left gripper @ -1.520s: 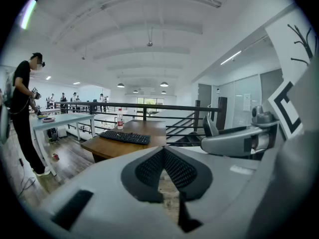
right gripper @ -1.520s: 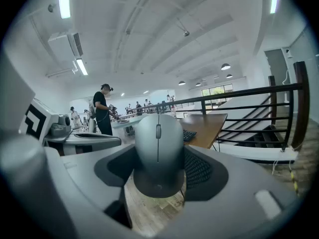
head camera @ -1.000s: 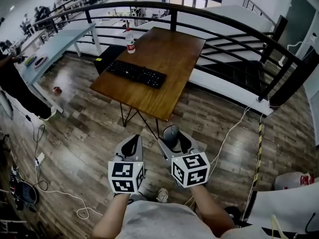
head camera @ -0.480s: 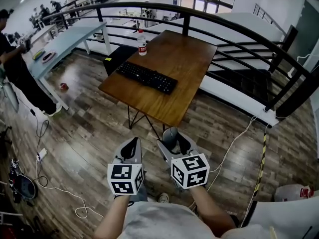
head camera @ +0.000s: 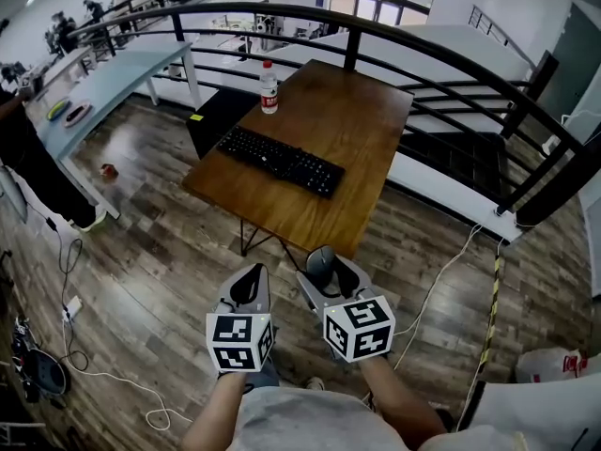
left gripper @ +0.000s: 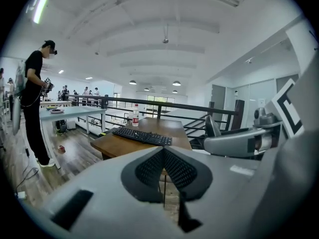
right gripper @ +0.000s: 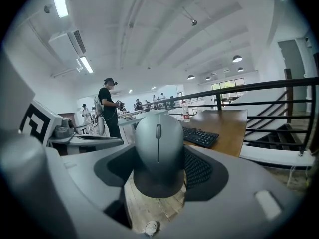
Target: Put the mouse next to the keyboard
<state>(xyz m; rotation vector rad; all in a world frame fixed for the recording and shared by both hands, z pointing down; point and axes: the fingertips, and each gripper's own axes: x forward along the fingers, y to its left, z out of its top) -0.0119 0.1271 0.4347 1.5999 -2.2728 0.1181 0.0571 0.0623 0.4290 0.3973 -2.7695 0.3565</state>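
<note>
A grey mouse (right gripper: 158, 151) with a scroll wheel sits between the jaws of my right gripper (right gripper: 159, 171), which is shut on it; the mouse (head camera: 321, 262) shows in the head view above the floor, just short of the table's near edge. A black keyboard (head camera: 280, 160) lies slantwise on the brown wooden table (head camera: 366, 148) and also shows as the keyboard (left gripper: 142, 136) ahead of the left gripper. My left gripper (head camera: 248, 287) hangs beside the right one, its jaws shut with nothing between them.
A water bottle (head camera: 269, 87) with a red cap stands at the table's far left corner. A black railing (head camera: 451, 54) curves behind the table. A light table (head camera: 103, 83) and a person (left gripper: 35, 103) are to the left. Cables (head camera: 441, 261) trail on the wood floor.
The view has drawn a little closer to the table. Both grippers keep their places, the mouse still held in the right one.
</note>
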